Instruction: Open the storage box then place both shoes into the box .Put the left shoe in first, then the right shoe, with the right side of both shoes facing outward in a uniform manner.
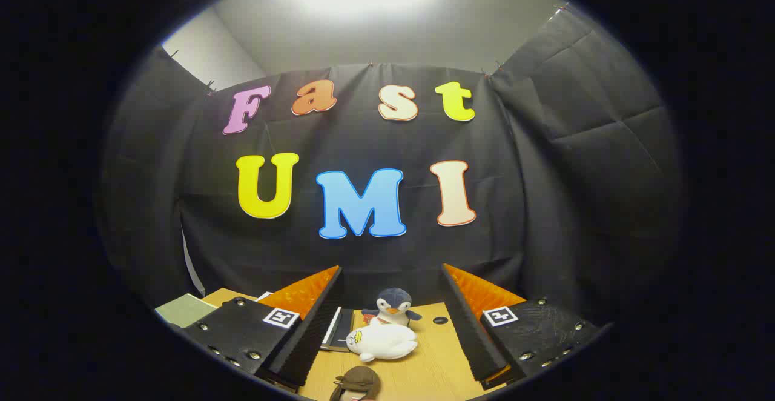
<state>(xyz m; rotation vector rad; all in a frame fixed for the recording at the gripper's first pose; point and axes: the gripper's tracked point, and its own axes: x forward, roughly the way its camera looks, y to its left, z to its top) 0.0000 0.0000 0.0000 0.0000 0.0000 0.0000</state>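
Holding my claw (392, 328) spread wide, grasping nothing; between its fingers sit a white plush (382, 341) and penguin toy (392, 306) on the desk (436, 364).

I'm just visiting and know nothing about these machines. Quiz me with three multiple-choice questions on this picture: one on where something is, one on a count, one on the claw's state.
1. Where does the penguin toy stand?
A. on the wooden table, beyond the claw's fingers
B. clamped between the fingers
C. hanging on the wall

2. How many soft toys can be seen on the table?
A. one
B. three
C. six

3. What state is the claw in?
A. shut on the penguin
B. shut on nothing
C. open, holding nothing

Answers:
1 A: the penguin sits upright on the table behind the white plush toy.
2 B: the penguin, the white toy and a brown toy nearest the camera.
3 C: the fingers stand wide apart, touching no toy.
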